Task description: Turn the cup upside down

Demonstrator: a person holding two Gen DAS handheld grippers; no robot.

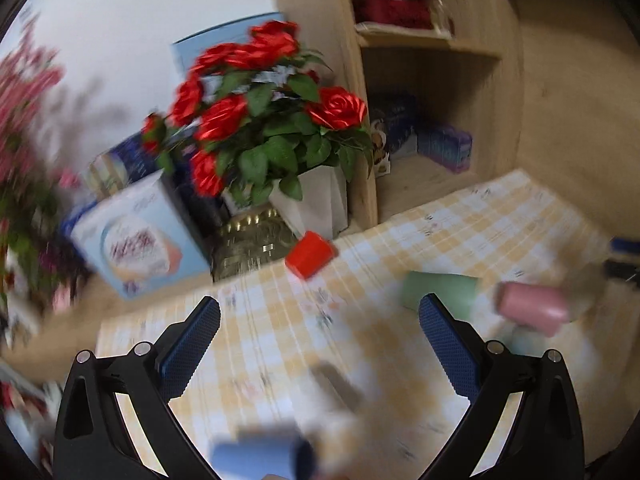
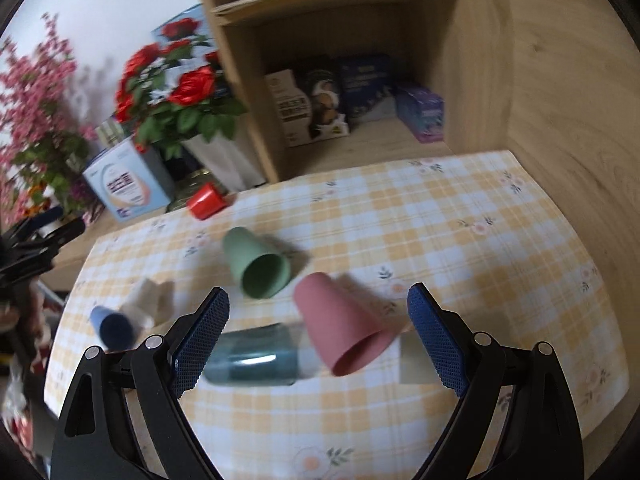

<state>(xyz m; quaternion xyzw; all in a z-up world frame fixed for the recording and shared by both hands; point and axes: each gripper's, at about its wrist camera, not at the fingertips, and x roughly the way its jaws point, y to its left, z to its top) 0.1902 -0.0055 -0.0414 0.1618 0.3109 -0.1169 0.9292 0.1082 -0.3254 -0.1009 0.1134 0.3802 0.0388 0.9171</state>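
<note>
Several cups lie on their sides on the yellow checked tablecloth [image 2: 440, 220]. In the right wrist view a pink cup [image 2: 340, 328] lies between my open right gripper's [image 2: 318, 314] fingers, with a teal see-through cup [image 2: 256, 356] beside it, a green cup [image 2: 256, 268] behind, a blue cup [image 2: 112, 326] and a white cup [image 2: 144, 300] at the left, and a red cup [image 2: 206, 201] far back. My left gripper [image 1: 320, 320] is open and empty above the cloth. The blurred left wrist view shows the red cup [image 1: 310, 254], green cup [image 1: 440, 292], pink cup [image 1: 532, 307] and blue cup [image 1: 260, 456].
A wooden shelf unit [image 2: 344, 80] with boxes stands behind the table. A pot of red roses [image 2: 176, 96], a pale blue box [image 2: 124, 184] and pink blossoms [image 2: 32, 100] stand at the back left. A wooden wall [image 2: 560, 80] borders the right side.
</note>
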